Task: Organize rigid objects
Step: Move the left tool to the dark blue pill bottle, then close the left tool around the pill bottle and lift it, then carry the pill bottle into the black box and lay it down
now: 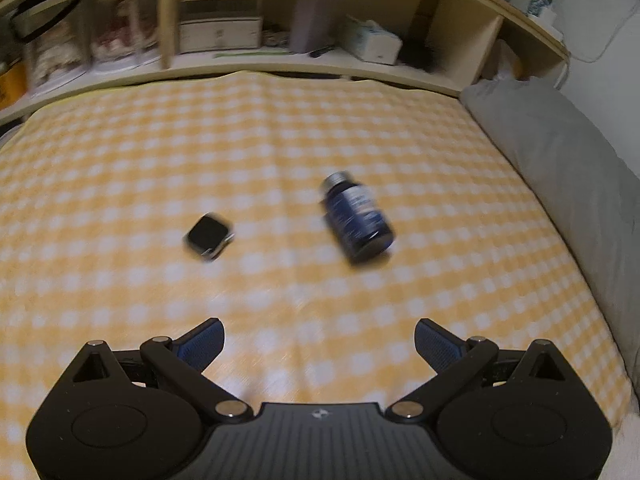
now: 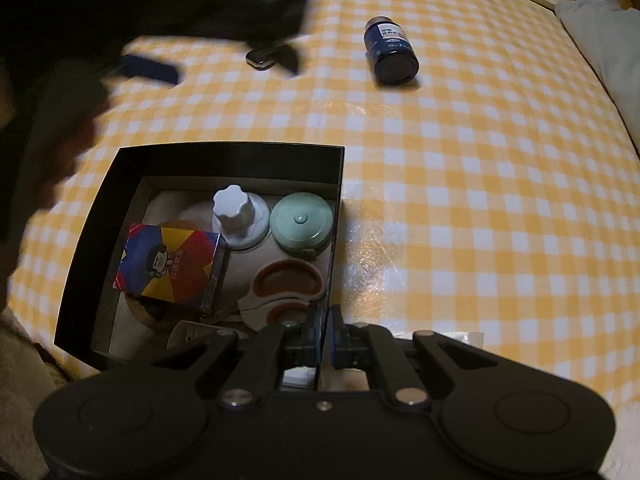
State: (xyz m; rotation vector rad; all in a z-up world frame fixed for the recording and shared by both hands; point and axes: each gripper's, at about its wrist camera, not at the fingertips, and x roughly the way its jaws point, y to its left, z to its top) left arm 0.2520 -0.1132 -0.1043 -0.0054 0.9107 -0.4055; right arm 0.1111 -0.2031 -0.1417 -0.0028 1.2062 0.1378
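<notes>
The left gripper [image 1: 319, 342] is hovering with jaws spread wide, the watch [image 1: 208, 236] and dark bottle [image 1: 357, 218] lying ahead of them; the right gripper [image 2: 323, 334] is pinching the black box [image 2: 338, 184] wall.

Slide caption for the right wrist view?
Shut right tool clamps the box wall; bottle lies on the checked cloth.

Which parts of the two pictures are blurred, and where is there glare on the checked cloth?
Left wrist view: the whole scene is motion-smeared, most visibly the smartwatch and the dark blue bottle. Right wrist view: the bottle and the black box look sharp, but the left gripper at upper left is a dark smear; glare patches shine on the checked cloth right of the box.
</notes>
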